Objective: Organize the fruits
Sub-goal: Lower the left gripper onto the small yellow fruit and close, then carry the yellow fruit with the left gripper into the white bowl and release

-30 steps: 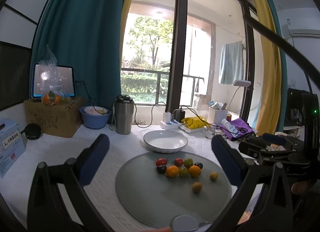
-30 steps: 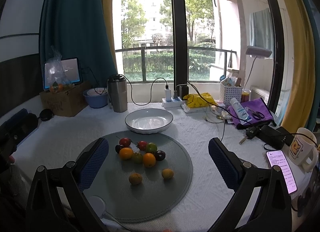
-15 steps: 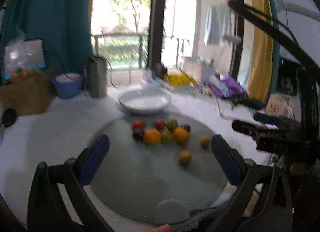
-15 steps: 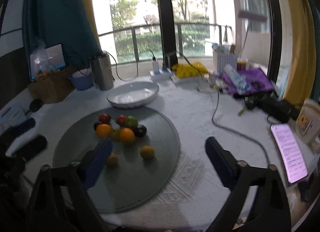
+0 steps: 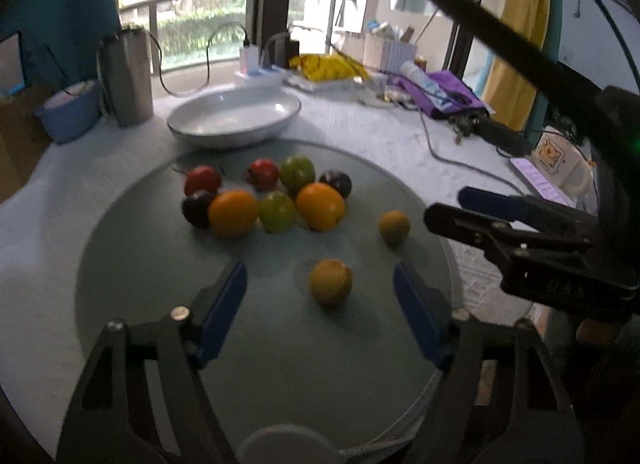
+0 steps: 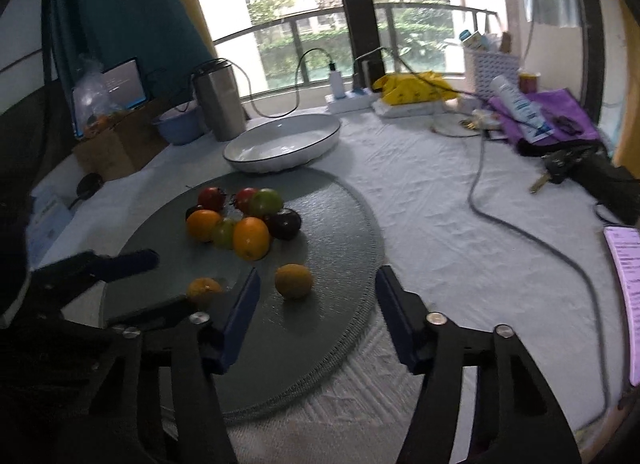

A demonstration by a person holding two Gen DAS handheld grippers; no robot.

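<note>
Risk: left gripper [image 5: 320, 316] and right gripper [image 6: 316, 312], jaws half-narrowed and just been closing with nothing pinched, could nudge yellow fruit [image 5: 331, 281] rolling off the mat [image 5: 140, 264].

Red, green, orange, dark purple and dull yellow fruits [image 5: 276, 199] sit on a grey-green mat [image 5: 140, 264] — white, dark-rimmed bowl [image 5: 234, 117] behind.

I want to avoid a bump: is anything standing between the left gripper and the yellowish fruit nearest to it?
Nothing visible. The left gripper is open, with the yellowish fruit lying between its fingers on the bare mat.
</note>
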